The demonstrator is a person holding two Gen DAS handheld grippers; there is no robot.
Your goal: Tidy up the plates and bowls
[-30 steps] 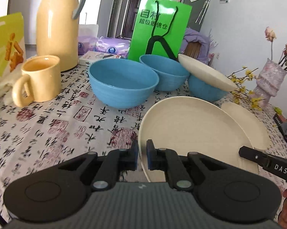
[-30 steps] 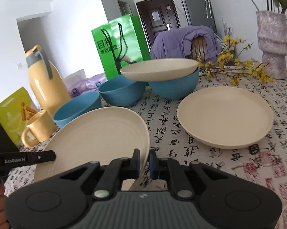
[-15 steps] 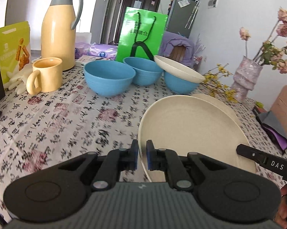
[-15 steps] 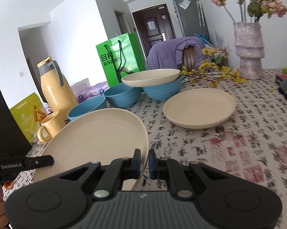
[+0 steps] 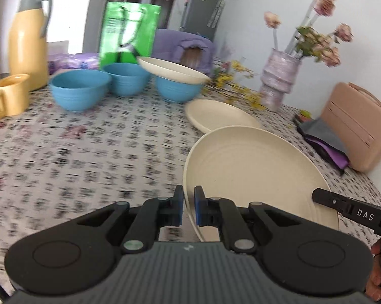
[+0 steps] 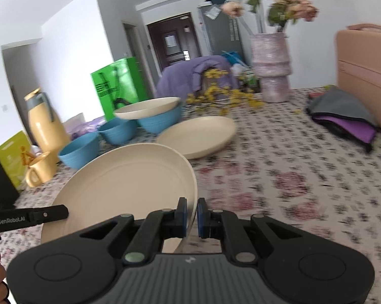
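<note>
Three blue bowls [image 5: 80, 92] in row at far side of tabletop [image 5: 89, 152]: two show empty, third capped by small cream plate [image 5: 171, 69]. Your left hand-held gripper [image 5: 188, 209] and right hand-held gripper [image 6: 191, 217] both clamped tight on opposite rims of big plate [image 5: 253, 174], held tilted above cloth. Second plate [image 5: 218, 115] lies flat just beyond it, near vase [image 5: 278, 81]. Open cloth to left of held plate; pink case [image 5: 355, 129] near right edge.
</note>
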